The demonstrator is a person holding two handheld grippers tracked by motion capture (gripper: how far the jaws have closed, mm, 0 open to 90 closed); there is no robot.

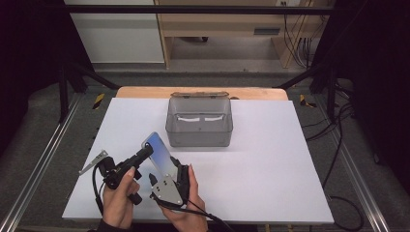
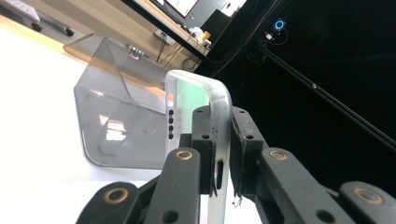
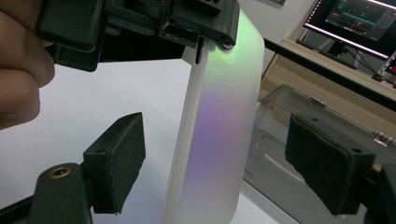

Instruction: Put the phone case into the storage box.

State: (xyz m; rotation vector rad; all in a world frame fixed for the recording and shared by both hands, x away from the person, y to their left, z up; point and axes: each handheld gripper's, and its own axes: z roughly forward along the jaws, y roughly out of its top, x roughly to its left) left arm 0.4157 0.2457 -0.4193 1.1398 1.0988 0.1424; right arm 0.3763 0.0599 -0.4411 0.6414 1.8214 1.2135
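Phone case (image 1: 158, 153): clamped by left gripper (image 2: 220, 140); right gripper (image 3: 215, 168) straddles it, pads clear; transfer to clear bin (image 1: 199, 121) pending.

Iridescent phone case (image 1: 158, 151) (translucent rim), held tilted above white table.

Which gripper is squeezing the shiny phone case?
The left gripper: it pinches the phone case edge. The right gripper stands open around it, not touching.
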